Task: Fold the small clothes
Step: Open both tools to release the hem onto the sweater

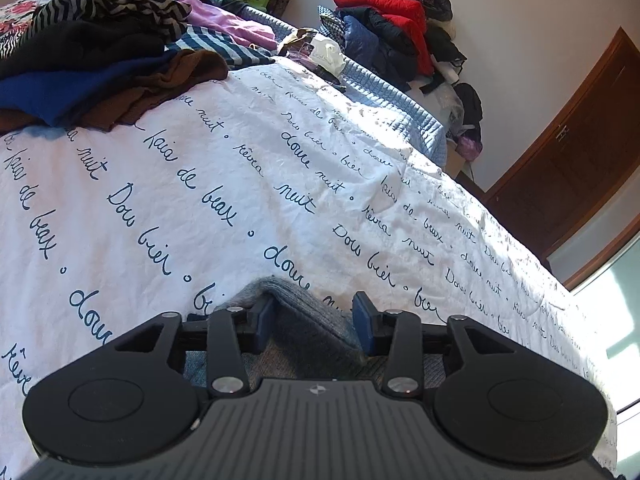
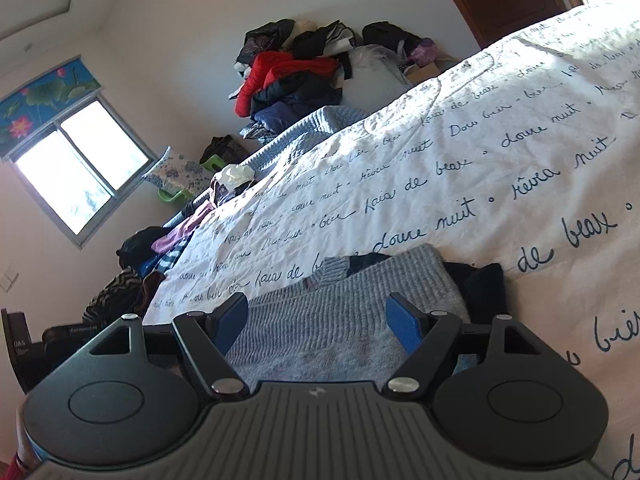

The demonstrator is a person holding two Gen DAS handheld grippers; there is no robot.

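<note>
Left wrist view: left gripper [image 1: 316, 318] spread open over a grey ribbed knit garment [image 1: 304, 312] on the white script-printed bedsheet [image 1: 168, 184], nothing clamped.

Right gripper [image 2: 318, 326] likewise stands wide, straddling the same ribbed garment [image 2: 340, 312] without closing on it; a dark cloth [image 2: 478, 280] lies touching the knit's far edge. A heap of mixed clothes [image 1: 92, 56] sits well apart at the sheet's far end, beside a quilted blue blanket [image 1: 384, 100].

both low and level: left hand-held gripper [image 1: 316, 320] parted moderately, right hand-held gripper [image 2: 320, 322] spread wider.
</note>
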